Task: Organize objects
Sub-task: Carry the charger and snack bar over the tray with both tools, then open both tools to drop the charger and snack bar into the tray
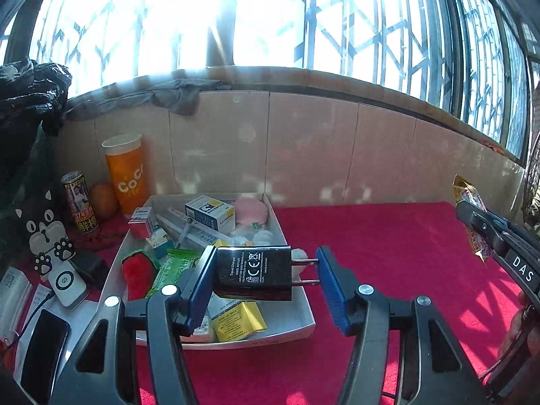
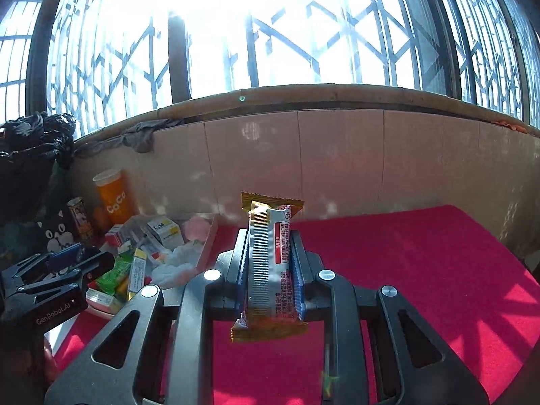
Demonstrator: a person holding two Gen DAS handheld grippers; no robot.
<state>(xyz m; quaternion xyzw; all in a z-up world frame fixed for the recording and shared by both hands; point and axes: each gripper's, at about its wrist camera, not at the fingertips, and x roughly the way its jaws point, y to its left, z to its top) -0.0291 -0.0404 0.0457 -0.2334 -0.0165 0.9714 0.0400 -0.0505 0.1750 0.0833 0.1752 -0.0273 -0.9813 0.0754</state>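
A red cloth [image 1: 388, 236] fills the lower half of both views. At centre left, the white tray [image 1: 290, 329] holds boxes and packets. The left gripper [image 1: 266, 275], low in its view, clamps a black charger [image 1: 253, 271] end to end above the tray. The right gripper [image 2: 270, 270] squeezes an upright snack bar [image 2: 270, 263] at frame centre.
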